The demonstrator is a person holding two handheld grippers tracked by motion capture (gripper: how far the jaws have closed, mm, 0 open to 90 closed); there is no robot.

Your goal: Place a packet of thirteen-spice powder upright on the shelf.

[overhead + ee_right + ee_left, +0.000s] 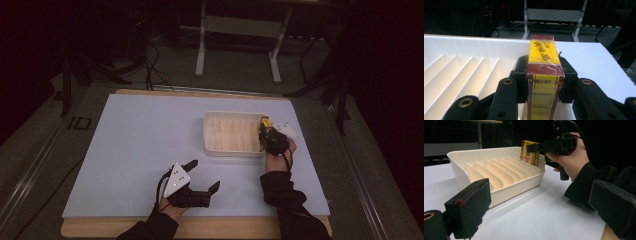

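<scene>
Dim room, pale blue tabletop (pixel 140 150) | right gripper (pixel 545 82) clamped on yellow-and-red box (pixel 544 75), upright, long axis vertical, over rightmost slot of cream divider tray (pixel 212 131), centre-right of high view | left gripper (pixel 200 176) jaws apart, idle lower centre

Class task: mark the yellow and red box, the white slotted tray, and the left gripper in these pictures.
yellow and red box (pixel 544 56): right gripper view, its yellow top face.
white slotted tray (pixel 517 187): left gripper view, its near outer wall.
left gripper (pixel 205 175): high view, midway between its open fingertips.
</scene>
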